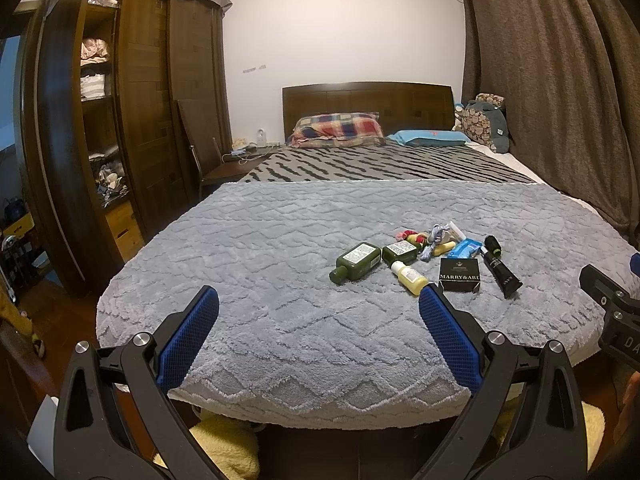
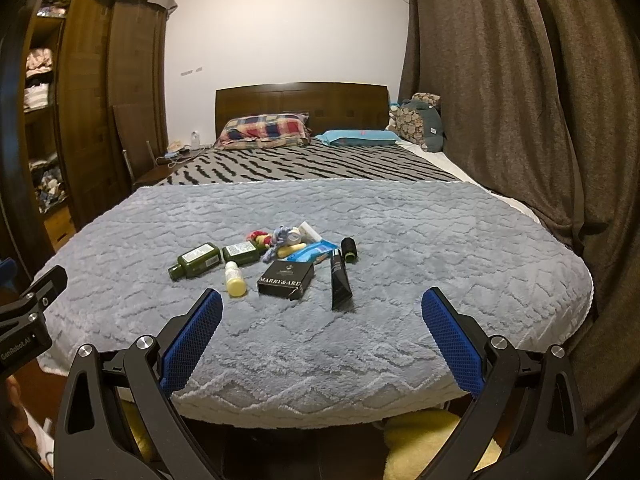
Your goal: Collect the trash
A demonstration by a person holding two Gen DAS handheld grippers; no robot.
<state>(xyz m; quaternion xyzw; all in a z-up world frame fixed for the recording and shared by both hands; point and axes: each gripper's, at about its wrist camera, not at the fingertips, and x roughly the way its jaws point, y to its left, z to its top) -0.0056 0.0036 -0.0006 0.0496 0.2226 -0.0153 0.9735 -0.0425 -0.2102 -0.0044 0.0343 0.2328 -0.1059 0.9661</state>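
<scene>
You hold both grippers at the foot of the bed, above the near edge of the grey blanket (image 2: 400, 240), both empty. Your left gripper (image 1: 319, 300) has its jaws wide apart, blue pads (image 1: 188, 336) facing each other over bare blanket. Your right gripper (image 2: 322, 302) is spread just as wide, nothing between the fingers.

The trash sits in one cluster on the blanket, ahead of both grippers and well apart from either. Two green bottles (image 2: 196, 265) lie on their sides at the cluster's left, side by side. A small yellow bottle (image 2: 235, 280) lies just in front of them, cap pointing away from you. The black box (image 2: 286, 279) marked MARRY&ARD sits flat beside it. A black tube (image 2: 340, 280) lies to the right of the box, narrow end away from you, and a small black spool (image 2: 349, 249) stands behind it. A blue packet (image 2: 312, 251) lies behind the box. Further back is a jumble of small items (image 2: 280, 236), red, yellow, white and grey-blue, too tangled to tell apart.

In the left view the cluster is right of centre, with the yellow bottle just beyond the right fingertip (image 1: 430, 296).

Past the blanket: striped cover (image 2: 304, 164), plaid pillow (image 2: 266, 126), blue pillow (image 2: 356, 137), headboard. Wardrobe (image 1: 140, 100) left, curtain (image 2: 500, 80) right.
</scene>
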